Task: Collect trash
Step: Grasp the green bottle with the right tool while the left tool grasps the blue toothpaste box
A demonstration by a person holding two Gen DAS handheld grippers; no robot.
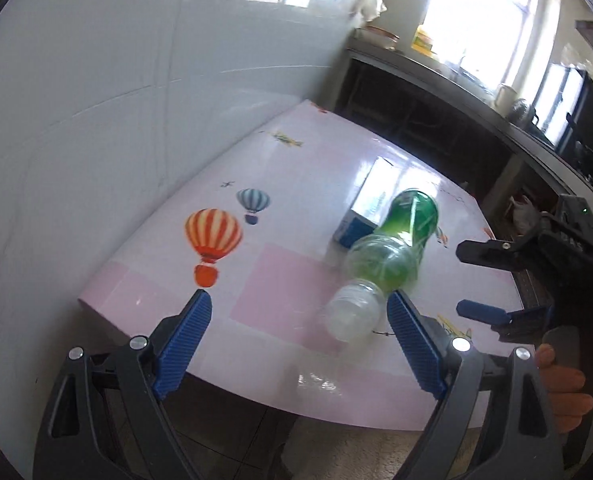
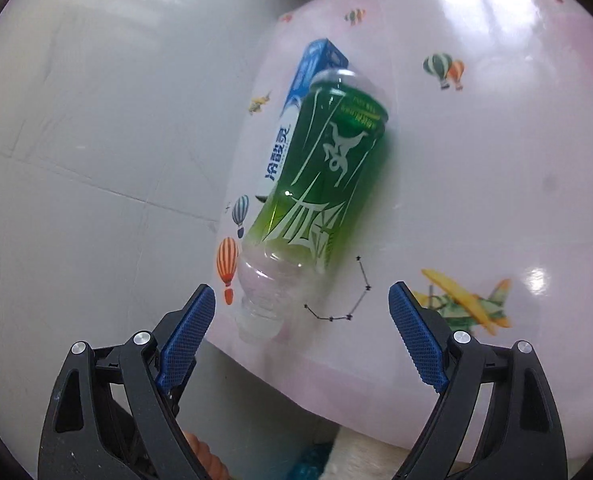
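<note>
Both grippers, left and right, gape wide, empty, near the green bottle lying beside the blue box.

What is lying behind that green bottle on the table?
A blue and white carton lies behind the green bottle, on the pink table. The bottle covers much of it; whether they touch cannot be told.

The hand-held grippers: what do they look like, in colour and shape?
Each hand-held gripper, left and right, has two dark grey plastic arms with triangular cut-outs and silver round bolts. The fingers carry blue ribbed rubber pads. No cables show.
</note>
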